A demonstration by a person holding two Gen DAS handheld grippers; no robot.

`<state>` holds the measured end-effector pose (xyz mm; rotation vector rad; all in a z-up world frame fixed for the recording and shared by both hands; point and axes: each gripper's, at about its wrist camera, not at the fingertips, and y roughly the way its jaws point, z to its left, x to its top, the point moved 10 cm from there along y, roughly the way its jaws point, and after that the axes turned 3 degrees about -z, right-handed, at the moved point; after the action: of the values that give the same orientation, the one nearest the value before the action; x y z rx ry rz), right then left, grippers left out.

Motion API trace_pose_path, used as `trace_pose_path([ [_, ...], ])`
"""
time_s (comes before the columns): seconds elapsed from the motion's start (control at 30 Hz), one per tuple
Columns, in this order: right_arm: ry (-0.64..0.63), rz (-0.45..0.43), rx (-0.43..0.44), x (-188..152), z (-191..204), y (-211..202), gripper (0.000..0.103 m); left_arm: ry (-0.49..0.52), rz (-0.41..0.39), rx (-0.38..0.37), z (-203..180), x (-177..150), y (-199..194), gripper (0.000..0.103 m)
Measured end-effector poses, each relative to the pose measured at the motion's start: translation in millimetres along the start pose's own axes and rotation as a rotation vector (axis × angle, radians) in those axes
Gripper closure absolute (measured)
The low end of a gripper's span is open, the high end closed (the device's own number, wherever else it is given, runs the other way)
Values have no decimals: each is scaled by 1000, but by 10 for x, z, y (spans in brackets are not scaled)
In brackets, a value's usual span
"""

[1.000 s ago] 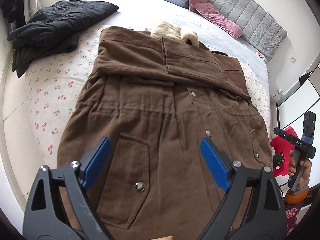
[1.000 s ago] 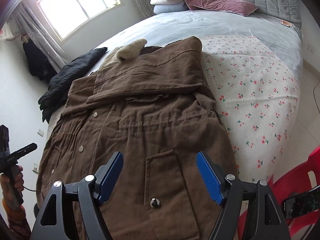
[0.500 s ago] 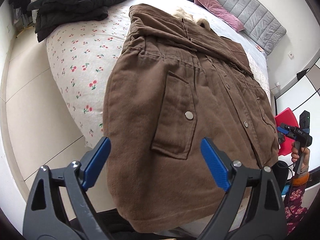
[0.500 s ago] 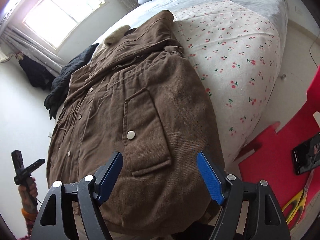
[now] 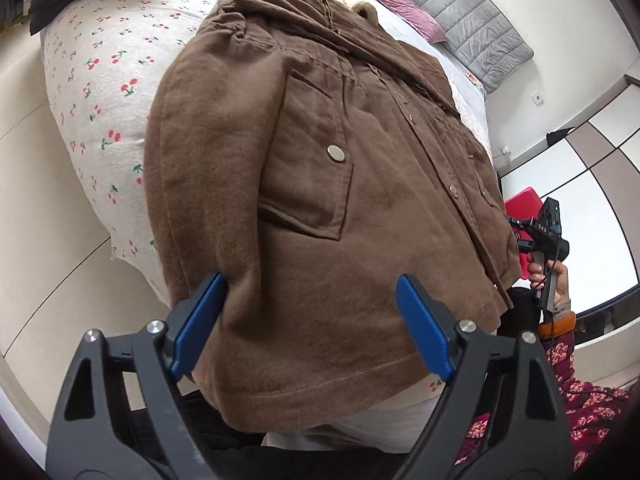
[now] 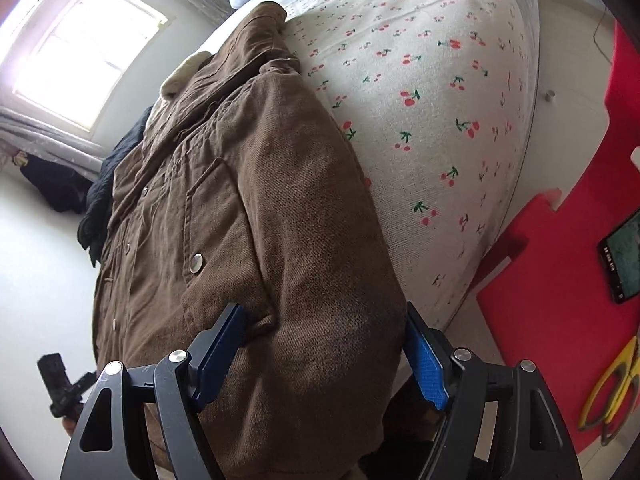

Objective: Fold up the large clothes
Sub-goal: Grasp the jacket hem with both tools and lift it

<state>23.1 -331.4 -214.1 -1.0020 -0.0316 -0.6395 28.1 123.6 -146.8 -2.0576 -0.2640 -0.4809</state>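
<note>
1. Item: brown jacket lies front-up on cherry-print bedspread, sleeves folded in across chest; hem hangs over bed edge.
2. Left gripper: jaws wide open, nothing held, straddling hem nr left corner.
3. Right gripper: jaws wide open, cloth bulging between pads at right hem corner; no clamp seen.
4. Step, in my judgement: pre-grasp for bottom-to-collar fold.
5. Next calls for: both jaws closing on hem corners through all layers, even lift, carry toward fleece collar.
</note>
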Motion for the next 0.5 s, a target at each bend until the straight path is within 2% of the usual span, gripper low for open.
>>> trace_pose_path([
  [0.17,92,33,109,-61,-73,94,26,-16,-6,-7,7,-49,84,17],
  [0.3,73,39,119,-131,-2,77,30,-33,-11,-18,65,-55,99,17],
  [0.4,29,47,111,-227,93,35,38,-71,6,-3,192,-79,75,17],
  [0.47,-12,65,107,-308,163,24,51,-93,4,-2,258,-81,42,17],
  [0.5,-33,65,96,-342,191,6,54,-100,5,0,285,-86,44,17],
])
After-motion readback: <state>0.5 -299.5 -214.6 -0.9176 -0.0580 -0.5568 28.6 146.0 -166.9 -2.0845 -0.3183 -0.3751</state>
